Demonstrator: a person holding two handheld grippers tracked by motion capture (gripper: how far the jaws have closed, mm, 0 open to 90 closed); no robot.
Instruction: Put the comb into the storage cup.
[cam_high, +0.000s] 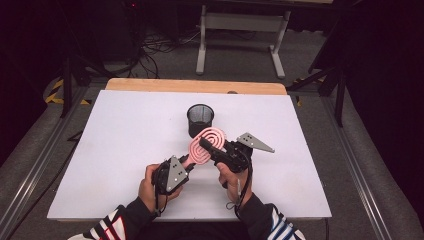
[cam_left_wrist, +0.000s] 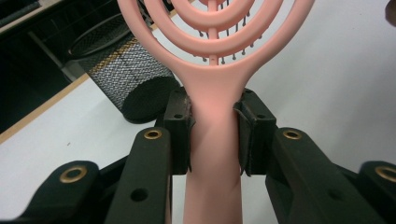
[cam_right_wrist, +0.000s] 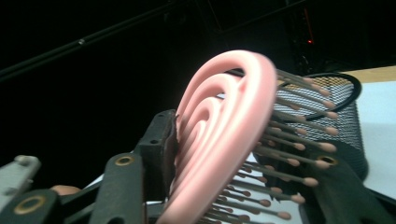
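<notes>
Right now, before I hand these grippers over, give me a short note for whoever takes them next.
Left gripper: shut on the handle of the pink hairbrush, held above the white table.
Right gripper: jaws closed across the brush head, one on its ringed back, one on the bristle side.
Black mesh cup: upright just behind the brush, nothing seen inside.
Done: brush lifted, gripped by both.
Left: probably release one gripper and set the brush in the cup.
</notes>
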